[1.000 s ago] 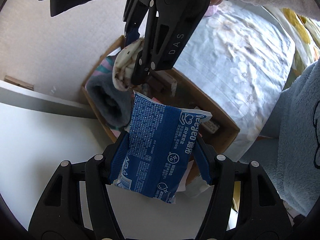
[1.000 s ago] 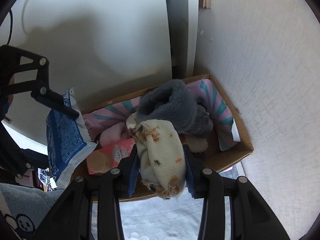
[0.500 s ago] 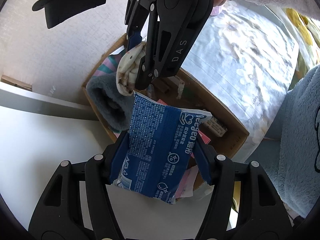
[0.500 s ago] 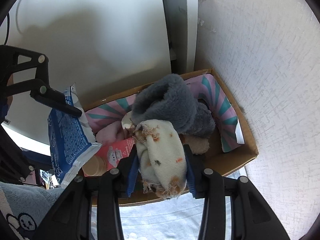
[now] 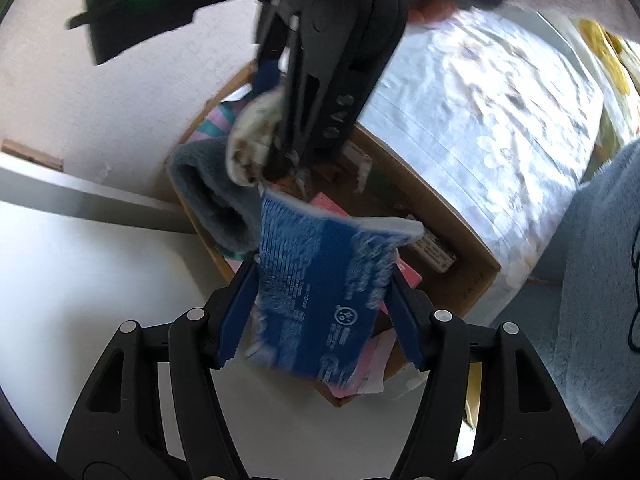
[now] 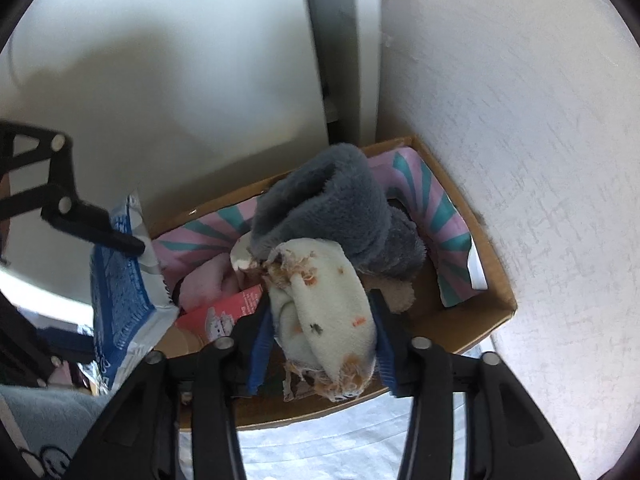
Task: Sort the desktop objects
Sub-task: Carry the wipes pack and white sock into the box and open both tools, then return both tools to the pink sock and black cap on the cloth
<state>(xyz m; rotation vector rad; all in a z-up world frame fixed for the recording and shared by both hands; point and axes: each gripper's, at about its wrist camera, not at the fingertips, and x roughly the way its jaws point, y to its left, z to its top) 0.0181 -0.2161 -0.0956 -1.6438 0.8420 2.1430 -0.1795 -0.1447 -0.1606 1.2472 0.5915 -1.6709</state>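
My left gripper (image 5: pixel 320 312) is shut on a blue printed packet (image 5: pixel 320 280) and holds it over the near corner of a brown cardboard box (image 5: pixel 476 256). The packet also shows at the left of the right wrist view (image 6: pixel 120 292). My right gripper (image 6: pixel 320 332) is shut on a cream cloth with orange spots (image 6: pixel 324 308) and holds it over the same box (image 6: pixel 492 304). That cloth (image 5: pixel 252 140) and the right gripper's black body (image 5: pixel 332 80) show above the box in the left wrist view.
The box holds a grey fluffy cloth (image 6: pixel 340 208), a pink and teal striped bag (image 6: pixel 436 216), a pink cloth (image 6: pixel 204 284) and a red carton (image 6: pixel 224 312). A white wall (image 6: pixel 520 120) and white desk edge (image 5: pixel 80 240) flank it. A pale blue bedsheet (image 5: pixel 480 100) lies beside it.
Both grippers have moved lower and closer over the box with their loads. The blue packet has tilted and now looks blurred.
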